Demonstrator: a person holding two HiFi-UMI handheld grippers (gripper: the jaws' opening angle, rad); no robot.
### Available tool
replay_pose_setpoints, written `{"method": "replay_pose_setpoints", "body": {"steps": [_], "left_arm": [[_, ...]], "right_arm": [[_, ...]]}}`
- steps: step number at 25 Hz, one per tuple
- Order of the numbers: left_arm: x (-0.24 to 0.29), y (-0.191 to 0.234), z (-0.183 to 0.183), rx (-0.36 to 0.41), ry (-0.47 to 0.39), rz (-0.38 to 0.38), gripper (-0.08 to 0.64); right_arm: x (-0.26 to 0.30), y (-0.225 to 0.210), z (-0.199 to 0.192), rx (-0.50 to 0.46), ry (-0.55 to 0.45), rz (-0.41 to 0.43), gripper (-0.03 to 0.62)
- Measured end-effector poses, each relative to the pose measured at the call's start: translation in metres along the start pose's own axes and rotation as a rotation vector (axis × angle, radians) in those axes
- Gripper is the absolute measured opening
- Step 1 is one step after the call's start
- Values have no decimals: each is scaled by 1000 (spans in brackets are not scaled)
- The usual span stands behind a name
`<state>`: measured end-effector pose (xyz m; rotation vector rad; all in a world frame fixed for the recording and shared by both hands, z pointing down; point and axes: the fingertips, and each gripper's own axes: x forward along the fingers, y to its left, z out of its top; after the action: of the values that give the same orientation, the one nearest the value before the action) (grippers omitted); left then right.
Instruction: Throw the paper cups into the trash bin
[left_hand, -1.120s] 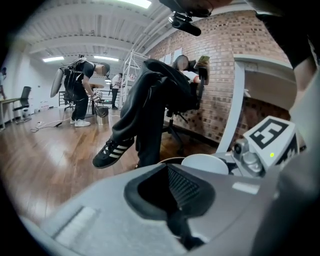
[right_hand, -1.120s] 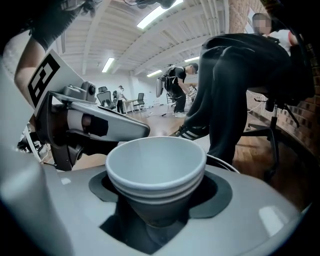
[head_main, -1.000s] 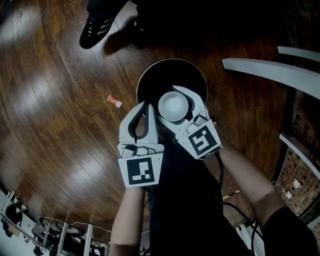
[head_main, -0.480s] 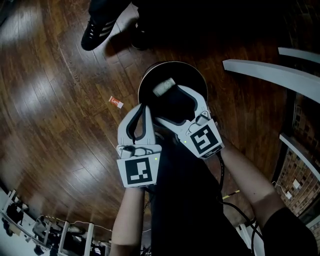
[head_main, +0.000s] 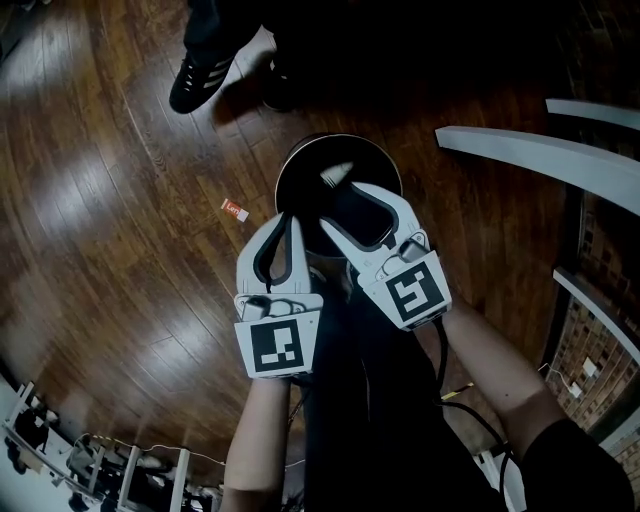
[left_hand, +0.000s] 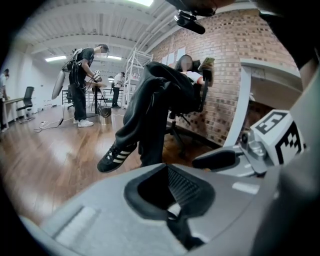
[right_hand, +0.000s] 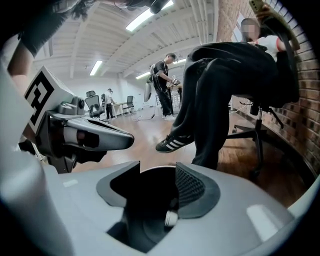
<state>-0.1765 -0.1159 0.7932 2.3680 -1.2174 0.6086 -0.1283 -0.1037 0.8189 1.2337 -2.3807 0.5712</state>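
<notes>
The paper cup lies inside the round black trash bin, which stands on the wooden floor. Over the bin's opening the right tool has its jaws apart and closing, with nothing between them. Just beside it, the left tool holds its jaws together, empty.

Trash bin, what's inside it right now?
One white paper cup lies inside the trash bin. The right gripper, jaws closing on nothing, covers the near part; the rest is too dark.
</notes>
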Motion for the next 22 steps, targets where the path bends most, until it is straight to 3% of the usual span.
{"method": "replay_pose_setpoints", "body": {"steps": [9,13,22], "left_arm": [[-41,-22,78,6,-83,2,5],[-62,-32,110,10,-107,1,5],[-115,-64,192,25,-181,-11,5]], "right_arm": [[-50,4,89,-18,-101,-68,80],[-78,4,125,28,-138,-116,11],[-147,6,213,89,-223,-169,8]]}}
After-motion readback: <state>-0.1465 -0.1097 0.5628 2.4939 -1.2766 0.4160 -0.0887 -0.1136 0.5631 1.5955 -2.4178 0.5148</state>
